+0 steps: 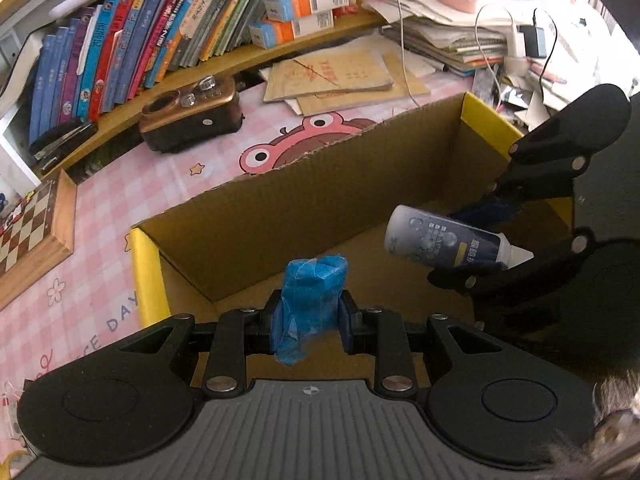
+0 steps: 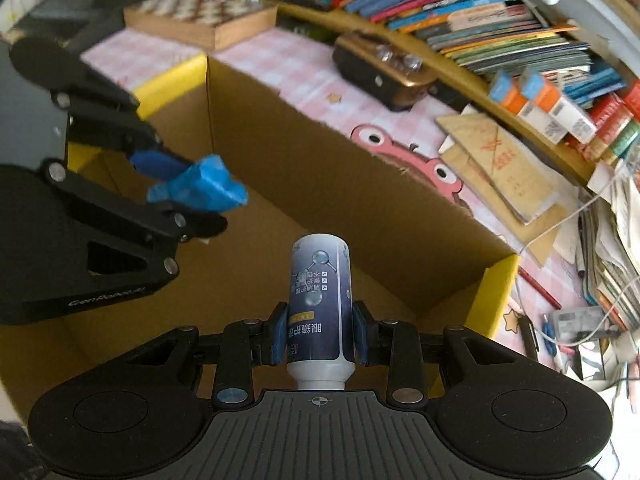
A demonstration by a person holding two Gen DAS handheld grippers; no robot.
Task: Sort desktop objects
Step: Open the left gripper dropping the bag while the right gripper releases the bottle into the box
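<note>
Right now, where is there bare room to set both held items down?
Free: the cardboard box floor between its brown walls, and pink tablecloth between box and chessboard. Crowded: the paper stacks and notebooks beyond the box.

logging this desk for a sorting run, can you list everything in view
cardboard box: one, brown with yellow edges, open on the desk
blue wrapped bundle: one, blue, in the left hand-held gripper over the box
bottle: one, dark blue and white, in the right hand-held gripper over the box
radio: one, gold and black, below the shelf
chessboard: one, wooden, desk edge
books: many, mixed colours, shelf
</note>
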